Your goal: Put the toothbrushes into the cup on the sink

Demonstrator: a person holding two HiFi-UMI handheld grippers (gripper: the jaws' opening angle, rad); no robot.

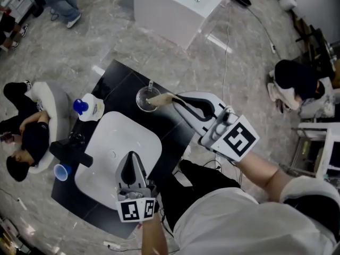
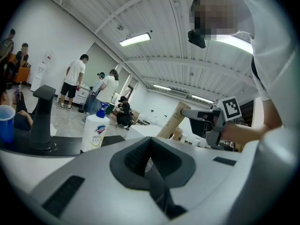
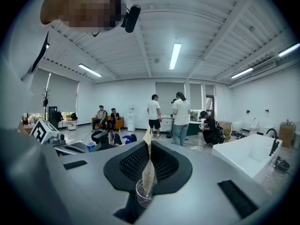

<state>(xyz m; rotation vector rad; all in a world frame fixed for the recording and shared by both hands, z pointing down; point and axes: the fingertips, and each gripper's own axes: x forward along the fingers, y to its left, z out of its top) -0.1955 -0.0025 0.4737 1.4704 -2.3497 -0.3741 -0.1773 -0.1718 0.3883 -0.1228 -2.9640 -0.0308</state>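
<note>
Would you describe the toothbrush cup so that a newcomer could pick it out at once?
Find the black counter holding the white sink basin. Just beyond the basin's far edge stands the cup, at the tip of the toothbrush in the right gripper. It is clear, unlike the blue cup by the faucet on the left.

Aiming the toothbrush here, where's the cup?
Head view: the clear cup stands on the black counter just past the white sink, with the right gripper holding a wrapped toothbrush at its rim.
</note>
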